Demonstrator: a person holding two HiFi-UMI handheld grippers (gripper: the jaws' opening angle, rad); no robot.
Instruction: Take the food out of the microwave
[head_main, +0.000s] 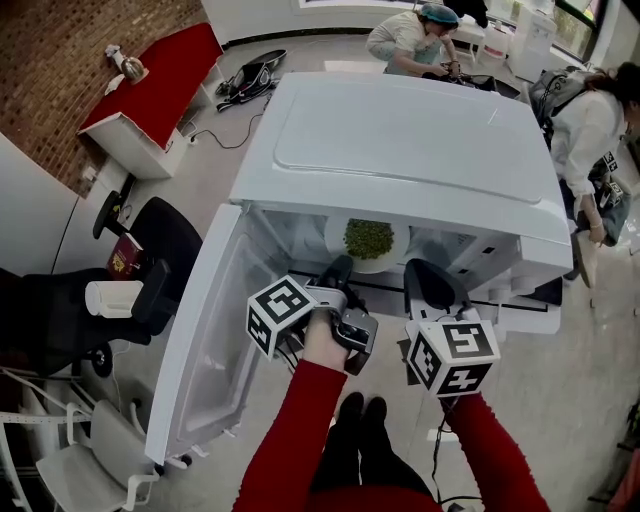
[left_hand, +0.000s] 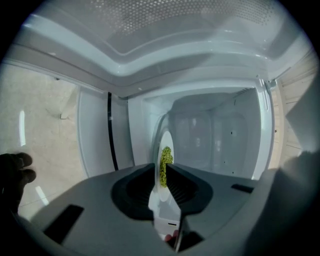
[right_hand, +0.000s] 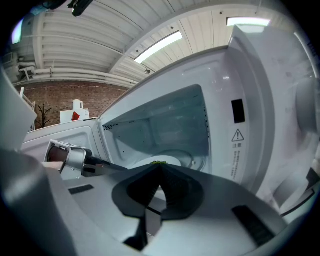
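**Door open, food not out yet**

The microwave (head_main: 400, 140) door (head_main: 200, 370) is swung open, so that step is done. The plate (head_main: 378, 264) of green food (head_main: 369, 238) sits inside the microwave. The left gripper (head_main: 340, 268) is at the opening, jaws a narrow gap apart and lined up on the plate's edge, with no clamp visible. The right gripper (head_main: 428, 272) is beside it, jaws together and empty. To do: grip the plate and pull it out.

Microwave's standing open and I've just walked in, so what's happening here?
A person in red sleeves works two handheld grippers at the open microwave. The left gripper reaches inside, its jaws apart around the rim of a white plate of green peas. The right gripper hovers at the opening, jaws together, empty.
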